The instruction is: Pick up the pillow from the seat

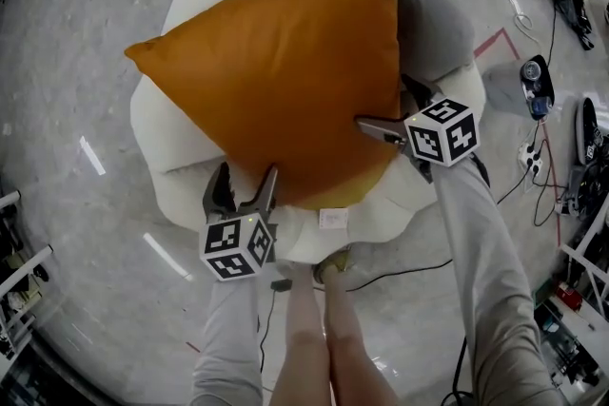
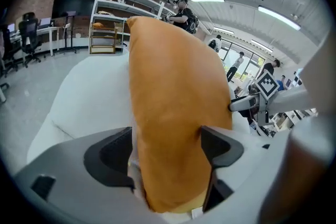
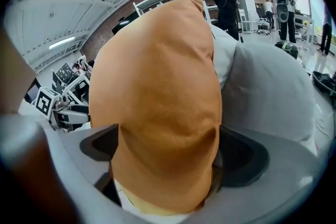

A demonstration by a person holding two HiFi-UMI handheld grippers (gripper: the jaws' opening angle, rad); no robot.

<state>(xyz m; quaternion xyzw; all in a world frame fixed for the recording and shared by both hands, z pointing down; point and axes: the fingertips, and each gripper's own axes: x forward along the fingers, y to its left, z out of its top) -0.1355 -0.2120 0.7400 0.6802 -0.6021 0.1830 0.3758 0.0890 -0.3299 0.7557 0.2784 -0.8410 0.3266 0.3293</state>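
Left gripper point(image 1: 240, 181) and right gripper point(image 1: 373, 128) each hold jaws wide apart astride an edge of the orange square fabric pillow point(image 1: 285, 62) lying on the white padded seat point(image 1: 171, 143); we reckon clamping and lifting remain.

Bright overhead light; fisheye warp, dark vignetted corners.
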